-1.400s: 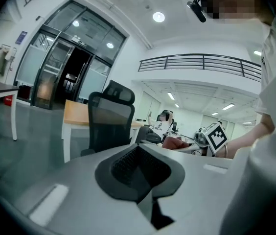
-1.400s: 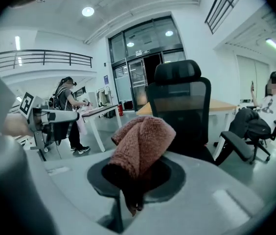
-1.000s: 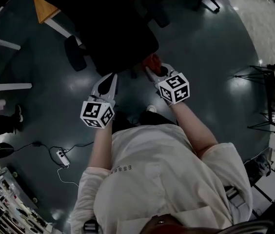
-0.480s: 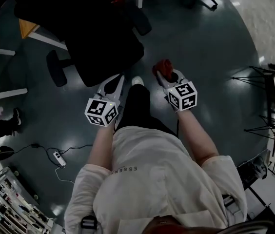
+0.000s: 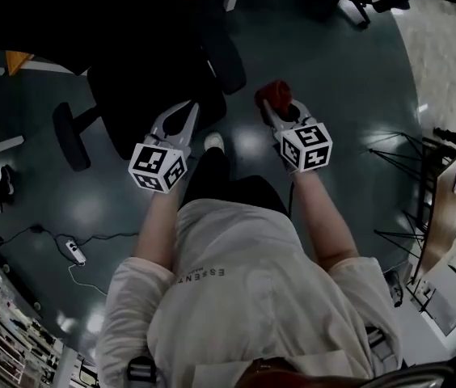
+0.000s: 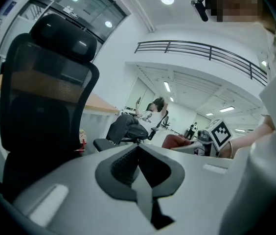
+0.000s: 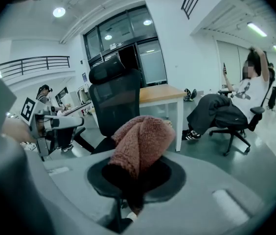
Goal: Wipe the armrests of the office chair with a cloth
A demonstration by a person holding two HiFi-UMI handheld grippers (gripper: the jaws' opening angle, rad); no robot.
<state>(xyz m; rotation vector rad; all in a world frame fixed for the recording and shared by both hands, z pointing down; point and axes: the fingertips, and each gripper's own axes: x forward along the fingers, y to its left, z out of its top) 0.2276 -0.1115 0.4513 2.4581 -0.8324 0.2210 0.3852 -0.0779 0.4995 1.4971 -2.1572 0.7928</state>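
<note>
From where I stand, the person leans over the black office chair [image 5: 159, 75] with both claws held out in front, and neither one touches it. The right claw [image 5: 280, 111] is clamped on a reddish, fleecy cloth [image 7: 140, 138] that bunches up out of the jaws. The cloth hangs in the air near one armrest [image 5: 225, 55], but not on it. The left claw [image 6: 138, 155] has its jaws pressed together with nothing between them, and it points toward the chair's back.

I'd judge that no wiping is going on at this instant, since the cloth is clear of both armrests. To do the step well, the bunched fleece should come down onto the top of the armrest so that cloth, not claw tips, meets the pad. It should then run the whole length, edges included. A chair like this may swivel or roll under the push, so the idle left claw could brace the back. The other armrest [image 5: 68, 136], out past the left claw, needs the same treatment.
</note>
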